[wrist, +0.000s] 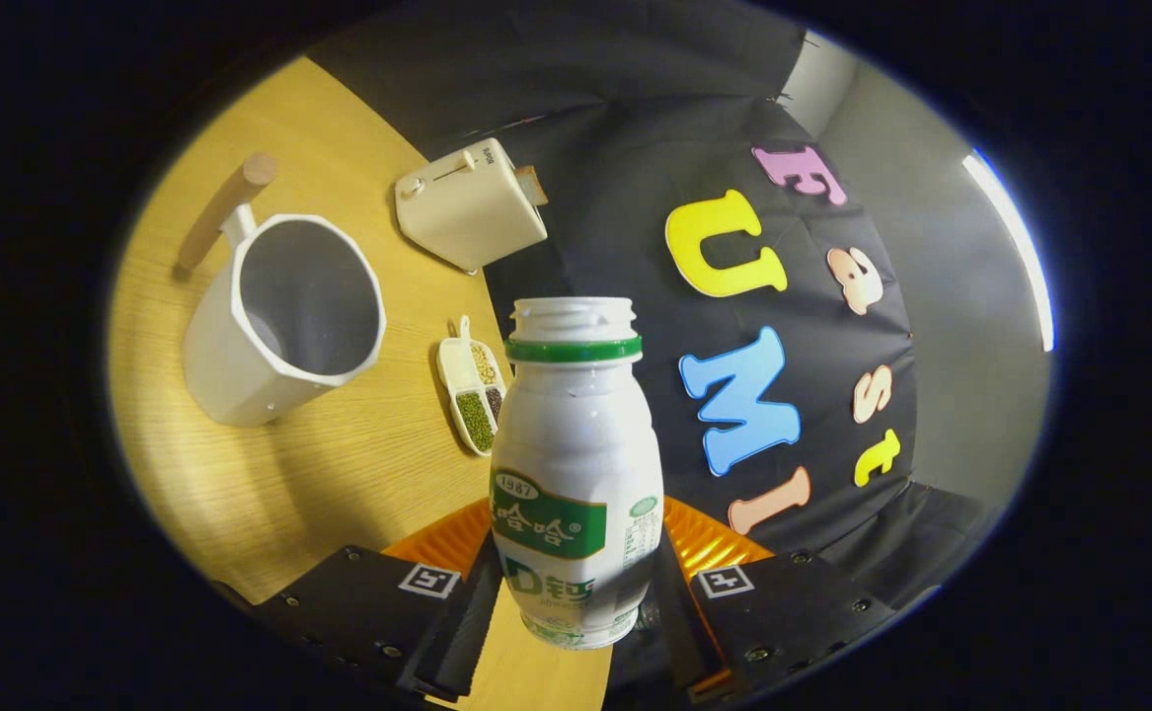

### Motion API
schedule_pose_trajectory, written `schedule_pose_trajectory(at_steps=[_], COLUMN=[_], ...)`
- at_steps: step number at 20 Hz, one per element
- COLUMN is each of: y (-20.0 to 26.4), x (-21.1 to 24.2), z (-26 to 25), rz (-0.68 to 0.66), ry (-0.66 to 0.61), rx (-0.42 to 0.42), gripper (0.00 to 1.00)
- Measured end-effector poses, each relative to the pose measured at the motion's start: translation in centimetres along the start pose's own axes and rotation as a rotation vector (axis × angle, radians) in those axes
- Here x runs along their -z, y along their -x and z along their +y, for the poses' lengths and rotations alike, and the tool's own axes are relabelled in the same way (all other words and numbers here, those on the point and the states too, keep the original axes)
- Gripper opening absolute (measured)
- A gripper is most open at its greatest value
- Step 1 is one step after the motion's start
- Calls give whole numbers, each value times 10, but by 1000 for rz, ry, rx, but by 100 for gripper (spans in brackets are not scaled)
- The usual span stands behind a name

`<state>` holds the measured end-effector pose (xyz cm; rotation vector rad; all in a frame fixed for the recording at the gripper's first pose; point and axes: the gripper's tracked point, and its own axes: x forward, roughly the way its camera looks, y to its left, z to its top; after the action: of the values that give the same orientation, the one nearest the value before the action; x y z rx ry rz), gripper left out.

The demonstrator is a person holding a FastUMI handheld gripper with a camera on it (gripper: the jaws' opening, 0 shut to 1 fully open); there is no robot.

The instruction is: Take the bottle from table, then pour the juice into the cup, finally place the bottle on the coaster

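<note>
Now, gripper (576, 602): we pinch the uncapped juice bottle (576, 464) low on its body.
Cup (284, 316): ahead, empty.
Advice: we centre the mouth over it before tipping slowly.

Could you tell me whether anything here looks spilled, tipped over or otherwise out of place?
Nothing looks spilled or damaged. The gripper is shut on the uncapped bottle, held between its fingers. The white cup stands empty on the table, beyond the fingers. The divided dish of beans and the toaster look tidy.
</note>
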<state>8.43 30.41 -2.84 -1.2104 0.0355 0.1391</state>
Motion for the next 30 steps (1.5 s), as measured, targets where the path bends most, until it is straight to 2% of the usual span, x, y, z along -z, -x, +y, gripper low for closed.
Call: schedule_pose_trajectory(at_steps=[5, 14, 21, 30], y=[-2, -4, -13, -25], x=[13, 29, 44, 49], z=[-11, -42, -22, -10], rz=[10, -33, -5, -13], ry=[-136, -551, -876, -1008], rx=[12, 13, -130, -169], gripper=[73, 72, 72, 72])
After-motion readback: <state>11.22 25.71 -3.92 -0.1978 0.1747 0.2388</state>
